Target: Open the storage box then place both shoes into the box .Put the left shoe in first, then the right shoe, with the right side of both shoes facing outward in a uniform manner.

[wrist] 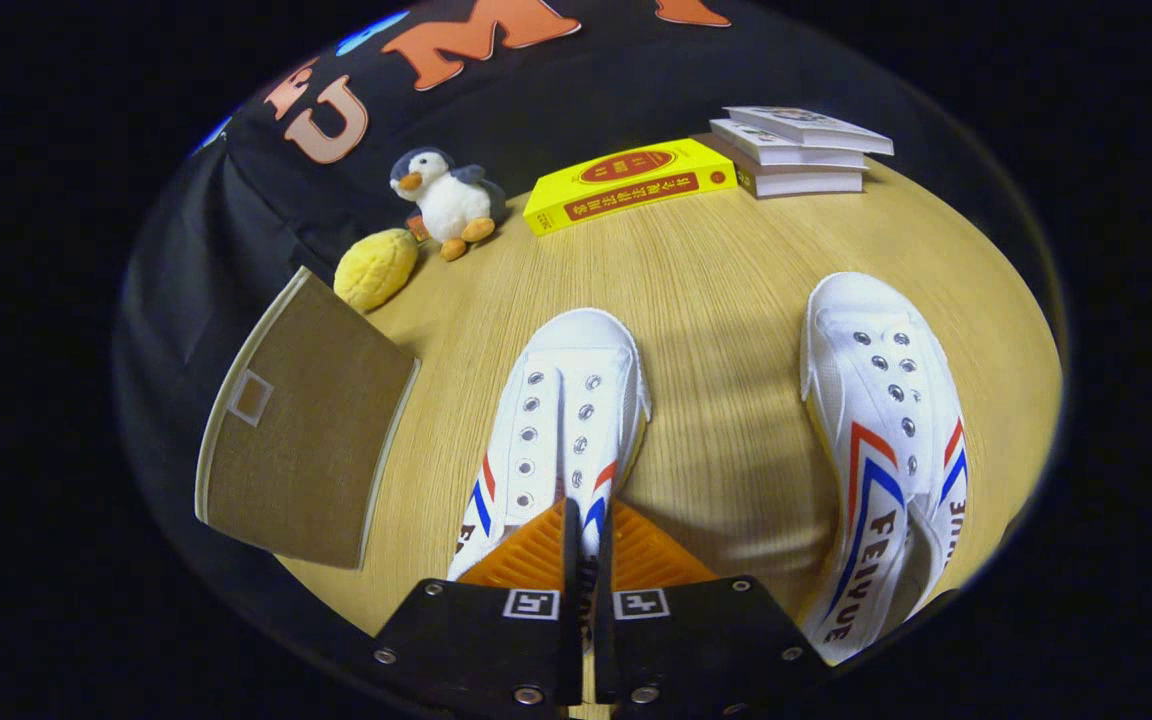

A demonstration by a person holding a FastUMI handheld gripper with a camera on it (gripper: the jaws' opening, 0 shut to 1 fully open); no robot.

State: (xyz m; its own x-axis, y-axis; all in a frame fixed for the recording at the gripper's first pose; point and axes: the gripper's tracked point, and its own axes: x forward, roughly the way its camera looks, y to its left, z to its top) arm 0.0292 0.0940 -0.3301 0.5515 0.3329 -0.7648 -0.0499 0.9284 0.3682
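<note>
The tongs (588, 520) are clamping the side wall of the left shoe (561, 420) lying on the table (726, 260), while the right shoe (886, 450) is resting apart and the storage box (301, 425) is sitting beside.

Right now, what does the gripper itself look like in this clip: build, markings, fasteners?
The gripper has two flat, wedge-shaped fingers with finely ribbed faces. Each finger is mounted on a black, angular plate. Each plate carries a small square black-and-white marker tag near its inner edge, and silver screws sit at the plates' corners. No cables or sleeves are visible.
</note>
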